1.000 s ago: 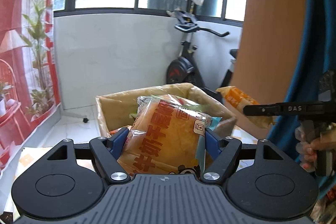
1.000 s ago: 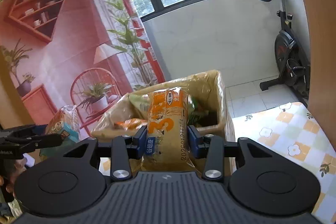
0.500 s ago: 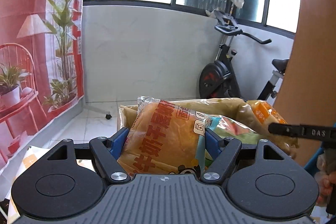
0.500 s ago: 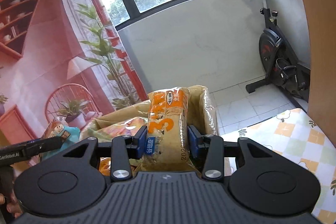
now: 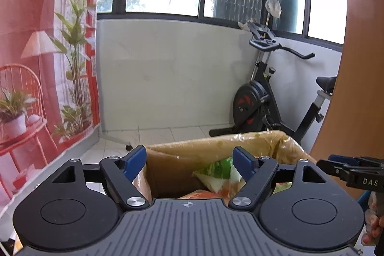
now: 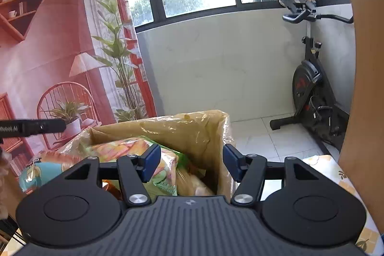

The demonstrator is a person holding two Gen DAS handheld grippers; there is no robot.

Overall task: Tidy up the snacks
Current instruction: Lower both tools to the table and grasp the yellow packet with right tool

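A cardboard box (image 5: 216,148) lined with clear plastic holds several snack packets, a green and white one (image 5: 217,172) among them. My left gripper (image 5: 189,161) hangs over the box's near side, its jaws opening with nothing between them. In the right wrist view the same box (image 6: 192,126) shows orange, green and teal packets (image 6: 134,148). My right gripper (image 6: 192,161) is above its right part, jaws opening and empty. The right gripper's finger (image 5: 348,169) juts in at the left view's right edge. The left gripper's finger (image 6: 33,127) crosses the right view's left edge.
An exercise bike (image 5: 264,97) stands on the tiled floor behind the box. A red printed backdrop (image 6: 48,40) with plants hangs at the left. A wooden panel (image 5: 360,64) rises at the right. A floral tablecloth (image 6: 336,174) covers the table.
Both grippers have let go: the orange bread packet has left the left jaws and the tall orange packet the right jaws. Both jaws stand wider. Both hands came over the box.
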